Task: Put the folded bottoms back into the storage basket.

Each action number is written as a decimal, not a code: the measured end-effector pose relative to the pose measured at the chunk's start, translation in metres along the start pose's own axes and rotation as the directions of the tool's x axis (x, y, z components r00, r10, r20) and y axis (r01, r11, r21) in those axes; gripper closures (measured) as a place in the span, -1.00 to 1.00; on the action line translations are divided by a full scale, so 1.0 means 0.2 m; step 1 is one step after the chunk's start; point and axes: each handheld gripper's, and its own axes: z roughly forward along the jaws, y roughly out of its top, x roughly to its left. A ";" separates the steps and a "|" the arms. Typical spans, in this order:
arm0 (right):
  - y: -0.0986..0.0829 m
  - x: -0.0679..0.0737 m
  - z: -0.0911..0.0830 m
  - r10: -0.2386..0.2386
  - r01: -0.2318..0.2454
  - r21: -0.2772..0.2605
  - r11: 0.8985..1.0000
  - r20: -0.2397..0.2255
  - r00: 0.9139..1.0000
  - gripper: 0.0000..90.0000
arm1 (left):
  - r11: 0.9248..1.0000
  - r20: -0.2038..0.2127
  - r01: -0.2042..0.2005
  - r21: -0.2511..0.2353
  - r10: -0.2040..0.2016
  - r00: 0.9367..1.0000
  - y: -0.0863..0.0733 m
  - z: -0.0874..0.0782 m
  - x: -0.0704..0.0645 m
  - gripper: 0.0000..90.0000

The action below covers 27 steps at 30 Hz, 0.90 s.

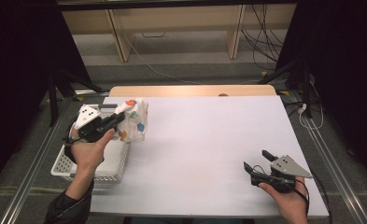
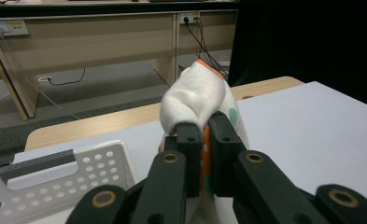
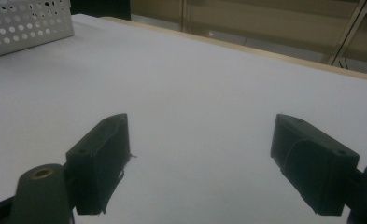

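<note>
A white cloth (image 1: 135, 120) with orange, green and blue spots hangs from my left gripper (image 1: 119, 116), held above the table's left edge beside the basket. In the left gripper view the two black jaws are shut on a fold of the cloth (image 2: 197, 95), which bulges up over their tips. My right gripper (image 1: 257, 161) rests low at the table's front right corner. Its jaws stand wide apart with nothing between them, and bare white tabletop (image 3: 195, 102) lies in the gap.
A white perforated plastic basket (image 1: 67, 164) sits at the table's front left, under my left hand; its wall (image 3: 27, 21) also shows far off in the right gripper view. White sheet (image 1: 209, 135) covers the table. Wooden furniture and cables lie beyond.
</note>
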 end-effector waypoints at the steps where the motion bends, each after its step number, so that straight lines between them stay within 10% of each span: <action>1: 0.00 0.00 0.00 0.001 -0.001 -0.003 1.000 0.000 1.000 -0.54 | 1.000 -0.002 0.002 0.000 -0.002 1.000 0.00 0.00 0.00 0.87; 27: 0.00 0.00 0.00 0.002 -0.002 -0.003 1.000 0.001 1.000 -0.54 | 1.000 -0.040 0.025 -0.013 -0.026 0.999 -0.01 -0.06 0.08 0.87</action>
